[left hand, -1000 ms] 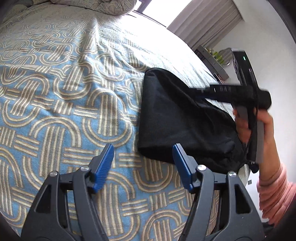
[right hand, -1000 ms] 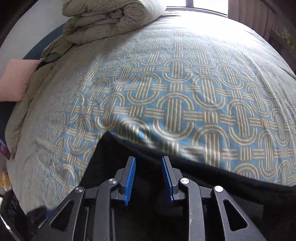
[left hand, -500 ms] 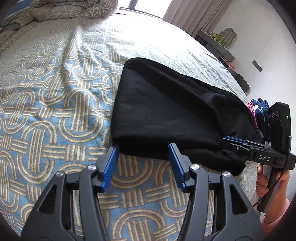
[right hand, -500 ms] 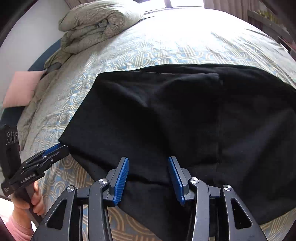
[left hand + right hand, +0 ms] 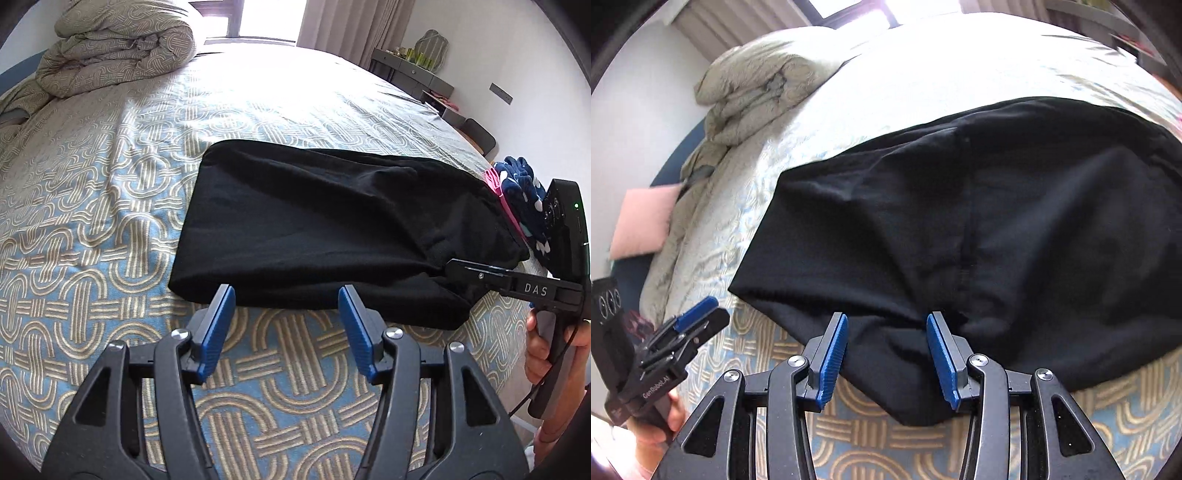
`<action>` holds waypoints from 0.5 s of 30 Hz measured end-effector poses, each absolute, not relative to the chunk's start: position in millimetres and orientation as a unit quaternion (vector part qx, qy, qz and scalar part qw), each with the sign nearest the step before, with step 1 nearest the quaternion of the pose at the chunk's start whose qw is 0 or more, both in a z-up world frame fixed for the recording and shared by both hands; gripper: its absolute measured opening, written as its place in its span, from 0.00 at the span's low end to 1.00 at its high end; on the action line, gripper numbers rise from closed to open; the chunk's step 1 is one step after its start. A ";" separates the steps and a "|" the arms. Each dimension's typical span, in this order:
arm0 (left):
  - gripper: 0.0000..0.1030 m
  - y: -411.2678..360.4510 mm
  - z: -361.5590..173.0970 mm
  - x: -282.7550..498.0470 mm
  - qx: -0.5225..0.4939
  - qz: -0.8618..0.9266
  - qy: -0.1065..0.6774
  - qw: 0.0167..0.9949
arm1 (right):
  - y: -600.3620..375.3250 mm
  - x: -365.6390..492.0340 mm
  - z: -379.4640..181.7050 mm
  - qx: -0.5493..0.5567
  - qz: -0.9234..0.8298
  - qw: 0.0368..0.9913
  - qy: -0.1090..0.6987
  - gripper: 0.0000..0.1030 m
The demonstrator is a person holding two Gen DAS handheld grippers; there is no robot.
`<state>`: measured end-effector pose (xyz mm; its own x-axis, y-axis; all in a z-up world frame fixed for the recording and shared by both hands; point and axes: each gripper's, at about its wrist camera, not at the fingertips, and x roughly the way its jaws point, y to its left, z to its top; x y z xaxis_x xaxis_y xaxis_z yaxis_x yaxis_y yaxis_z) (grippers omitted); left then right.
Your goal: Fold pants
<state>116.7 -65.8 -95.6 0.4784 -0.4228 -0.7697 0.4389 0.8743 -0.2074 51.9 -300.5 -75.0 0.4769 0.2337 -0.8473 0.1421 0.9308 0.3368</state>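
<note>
Lying folded on the patterned bed (image 5: 110,229), black pants (image 5: 332,229) sit just beyond the left tool (image 5: 286,328), its jaws opening on nothing; the right tool (image 5: 886,354), unclenched, straddles their near edge.

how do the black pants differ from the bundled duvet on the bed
The black pants are plain, folded flat, lying at the near edge by both grippers. The bundled duvet is beige with a loop pattern, heaped thick at the far end. Both rest on the patterned bedspread.
</note>
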 end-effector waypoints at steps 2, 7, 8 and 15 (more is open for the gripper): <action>0.59 -76.8 -94.4 114.1 0.019 -0.255 0.446 0.858 | -312.8 40.9 -68.3 0.175 -0.008 0.852 0.493 0.44; 0.62 -107.7 -95.0 120.6 0.033 -0.268 0.456 0.848 | -354.4 12.2 -63.3 0.187 -0.065 0.860 0.471 0.44; 0.61 -115.1 -95.3 125.4 0.032 -0.272 0.459 0.845 | -363.1 7.1 -65.5 0.198 -0.071 0.858 0.469 0.44; 0.61 -187.9 -111.7 181.5 0.055 -0.290 0.497 0.816 | -398.7 -17.6 -69.3 0.229 -0.079 0.858 0.453 0.44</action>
<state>181.5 -187.9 -111.7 0.3373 -0.4178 -0.8436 0.5281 0.8258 -0.1978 -17.6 -398.7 -69.3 0.5771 0.0729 -0.8134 0.3425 0.8826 0.3221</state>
